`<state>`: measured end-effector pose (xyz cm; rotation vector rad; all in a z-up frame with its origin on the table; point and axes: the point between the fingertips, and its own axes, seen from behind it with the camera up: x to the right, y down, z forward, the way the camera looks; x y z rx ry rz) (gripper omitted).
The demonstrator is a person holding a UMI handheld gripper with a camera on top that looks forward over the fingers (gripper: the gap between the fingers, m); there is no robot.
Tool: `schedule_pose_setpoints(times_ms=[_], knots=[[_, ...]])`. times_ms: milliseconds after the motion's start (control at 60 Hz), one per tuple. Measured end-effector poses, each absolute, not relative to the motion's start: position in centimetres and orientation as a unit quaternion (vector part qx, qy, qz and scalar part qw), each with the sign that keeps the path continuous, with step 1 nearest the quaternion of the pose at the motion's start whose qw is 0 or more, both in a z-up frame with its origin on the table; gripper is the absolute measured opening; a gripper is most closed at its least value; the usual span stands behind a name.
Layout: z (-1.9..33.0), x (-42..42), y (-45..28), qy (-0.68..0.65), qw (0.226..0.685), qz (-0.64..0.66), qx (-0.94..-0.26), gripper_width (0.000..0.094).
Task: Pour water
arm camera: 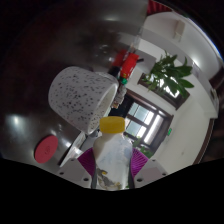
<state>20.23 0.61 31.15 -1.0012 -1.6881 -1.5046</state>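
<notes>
Here no brand, label or legible writing can be made out on any item.

The gripper (113,170) is tipped steeply upward, so that the view looks toward a pale ceiling (185,60) rather than a work surface. Its two fingers, each with a purple pad (88,161), sit close on either side of a clear bottle (113,158), and both appear to press on its body.

The bottle stands between the fingers and points away from them. It carries a yellow neck ring or cap (112,125) at its far end. Liquid inside the bottle cannot be confirmed.

Just beyond the bottle's far end, up and to the left, sits a white speckled cup (82,96). It is tilted, with its wider part toward the upper left. The bottle mouth is near the cup's lower right side; actual contact cannot be determined, and the cup's contents are hidden.

To the left of the fingers lies a pink round object (47,149). To the far right are green plant leaves (168,75) and a window (145,115). A small red item (128,62) is visible above the cup.
</notes>
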Motion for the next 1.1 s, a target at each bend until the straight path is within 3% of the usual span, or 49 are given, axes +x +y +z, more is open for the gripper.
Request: schedule_pose_setpoints(times_ms=[67,300,433,517,533,717,850,1100], knots=[[31.4,20.7,0.2,-0.624,0.36,-0.546,-0.428,0.0426],[31.0,21.8,-1.1,-0.398,0.519,-0.299,-0.695,0.0425],[29.3,20.7,-1.7,-0.243,0.558,-0.106,-0.786,0.0426],[29.5,22.8,-2.2,-0.169,0.568,-0.012,-0.805,0.0427],[28.5,20.1,-1.7,-0.152,0.57,0.001,-0.807,0.0427],[27.2,20.7,-1.1,-0.094,0.576,0.061,-0.81,0.0426],[25.7,20.9,-0.7,-0.088,0.573,0.059,-0.813,0.0443],[26.0,21.1,-0.7,-0.087,0.601,0.052,-0.793,0.045]])
